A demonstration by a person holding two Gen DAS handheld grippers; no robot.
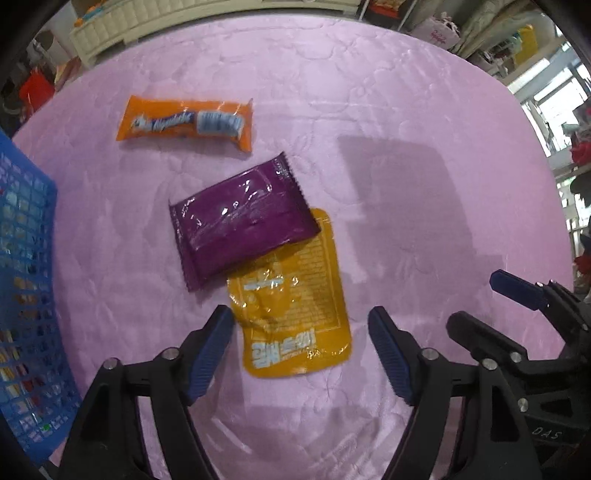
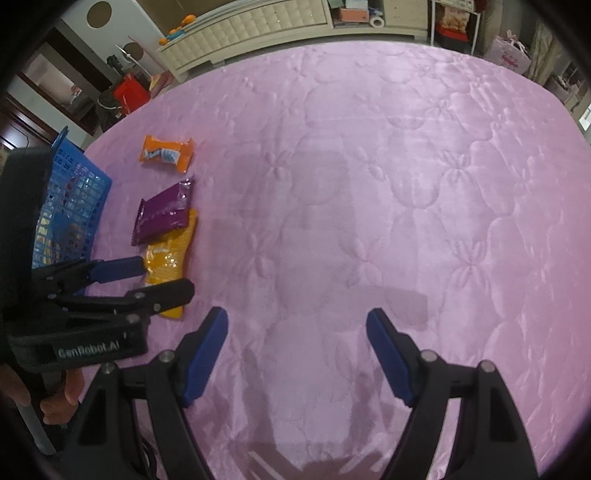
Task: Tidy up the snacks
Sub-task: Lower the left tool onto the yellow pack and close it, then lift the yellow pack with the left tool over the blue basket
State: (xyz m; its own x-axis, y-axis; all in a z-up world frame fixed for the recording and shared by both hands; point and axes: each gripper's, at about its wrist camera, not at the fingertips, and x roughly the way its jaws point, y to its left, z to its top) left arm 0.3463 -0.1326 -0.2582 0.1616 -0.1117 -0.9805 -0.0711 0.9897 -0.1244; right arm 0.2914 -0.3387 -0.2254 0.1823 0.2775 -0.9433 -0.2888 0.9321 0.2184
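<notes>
Three snacks lie on a pink quilted cover (image 1: pixel 406 110). An orange bar (image 1: pixel 186 123) is farthest. A purple packet (image 1: pixel 242 221) overlaps the top of a yellow pouch (image 1: pixel 295 314). My left gripper (image 1: pixel 299 317) is open, its blue fingers on either side of the yellow pouch without pressing it. My right gripper (image 2: pixel 295 315) is open over bare cover, to the right of the snacks, with nothing between its fingers. The right wrist view shows the orange bar (image 2: pixel 166 153), purple packet (image 2: pixel 162 212), yellow pouch (image 2: pixel 168 254) and left gripper (image 2: pixel 166 275).
A blue mesh basket (image 1: pixel 26 277) stands at the left edge of the cover, close to the snacks, seen also as the basket (image 2: pixel 74 206). A cream padded bench (image 2: pixel 258 26) runs along the far edge. Room clutter surrounds the cover. The right gripper (image 1: pixel 476 301) is near the left one.
</notes>
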